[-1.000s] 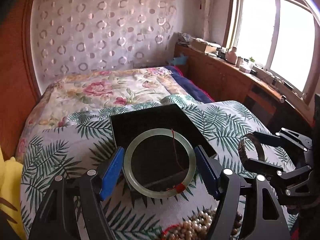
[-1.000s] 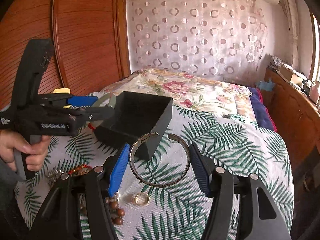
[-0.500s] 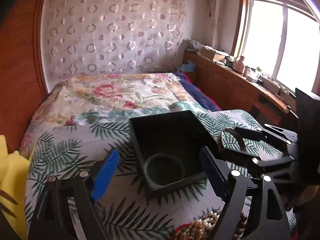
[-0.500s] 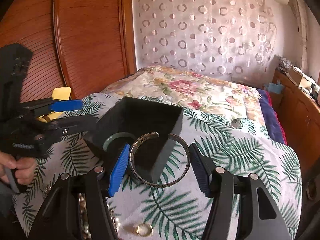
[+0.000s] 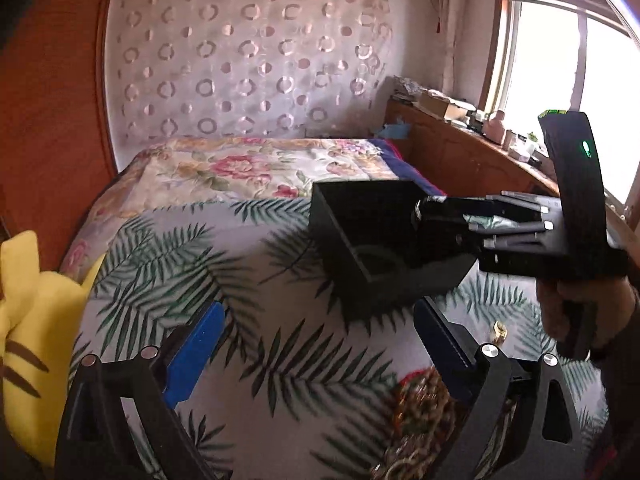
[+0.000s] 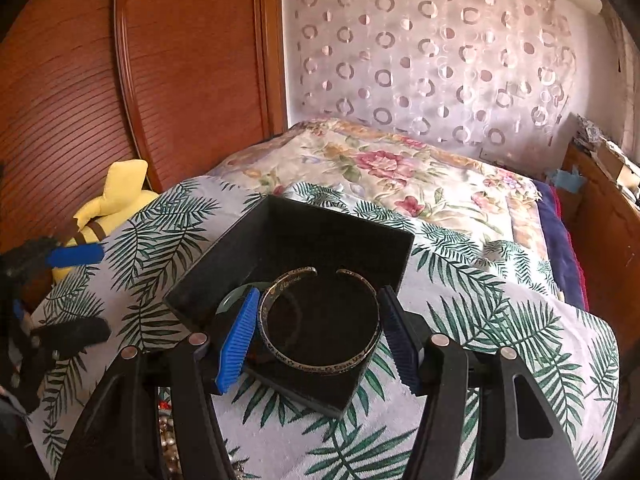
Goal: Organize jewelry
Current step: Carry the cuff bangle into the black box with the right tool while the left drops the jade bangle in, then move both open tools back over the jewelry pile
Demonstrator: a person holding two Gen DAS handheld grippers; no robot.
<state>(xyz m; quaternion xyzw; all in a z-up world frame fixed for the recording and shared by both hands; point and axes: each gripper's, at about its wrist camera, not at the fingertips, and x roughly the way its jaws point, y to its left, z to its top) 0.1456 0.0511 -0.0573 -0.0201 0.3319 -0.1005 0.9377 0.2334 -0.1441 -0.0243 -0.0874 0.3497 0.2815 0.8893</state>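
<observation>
A black open box stands on the palm-leaf sheet. Over it my right gripper is shut on a dark metal cuff bracelet, its blue pads pressing both sides. A pale green bangle lies inside the box, partly hidden by the left pad. In the left wrist view my left gripper hangs above the sheet in front of the box, jaws opening wide with nothing between them. The right gripper reaches over the box from the right.
A pile of bead and pearl strings lies near the front, with a small gold ring beside it. A yellow plush toy sits at the left edge by the wooden wardrobe. A floral quilt covers the far bed.
My left gripper let the green bangle drop into the box, opened wider and drew back to the left. My right gripper carried the cuff over the box.
</observation>
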